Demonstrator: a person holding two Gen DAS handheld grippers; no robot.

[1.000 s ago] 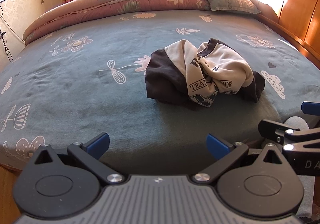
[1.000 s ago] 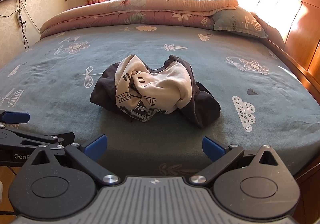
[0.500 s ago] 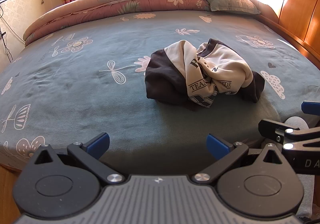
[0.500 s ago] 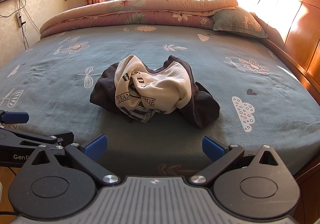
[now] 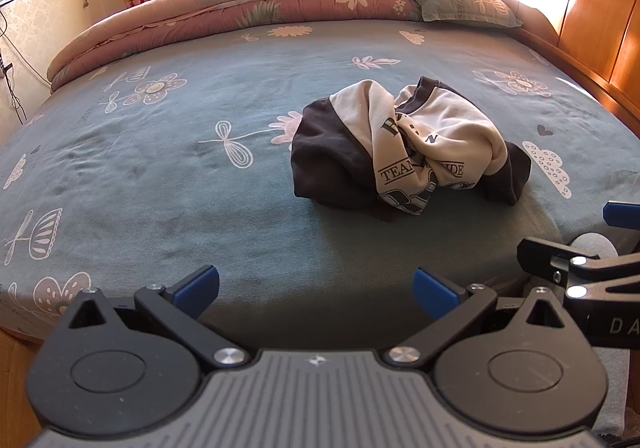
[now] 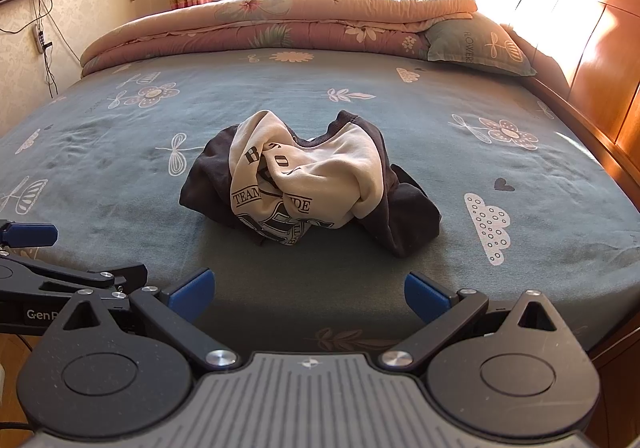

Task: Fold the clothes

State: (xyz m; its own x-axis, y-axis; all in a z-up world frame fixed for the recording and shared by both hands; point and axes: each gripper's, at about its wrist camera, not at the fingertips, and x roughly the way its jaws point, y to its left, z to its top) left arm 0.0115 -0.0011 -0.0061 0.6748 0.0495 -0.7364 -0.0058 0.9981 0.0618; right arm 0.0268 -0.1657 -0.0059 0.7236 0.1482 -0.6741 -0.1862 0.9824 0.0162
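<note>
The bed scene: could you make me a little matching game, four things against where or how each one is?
Things:
1. sweatshirt
2. quilt
3. pillow
4. right tool

Descriptions:
A. folded in a long stack along the far edge of the bed, under the window
B. open, hovering at the near edge of the bed
C. crumpled in a heap in the middle of the bed sheet
D. at the far right corner, beside the wooden headboard

Pairs: 1-C, 2-A, 3-D, 4-B
</note>
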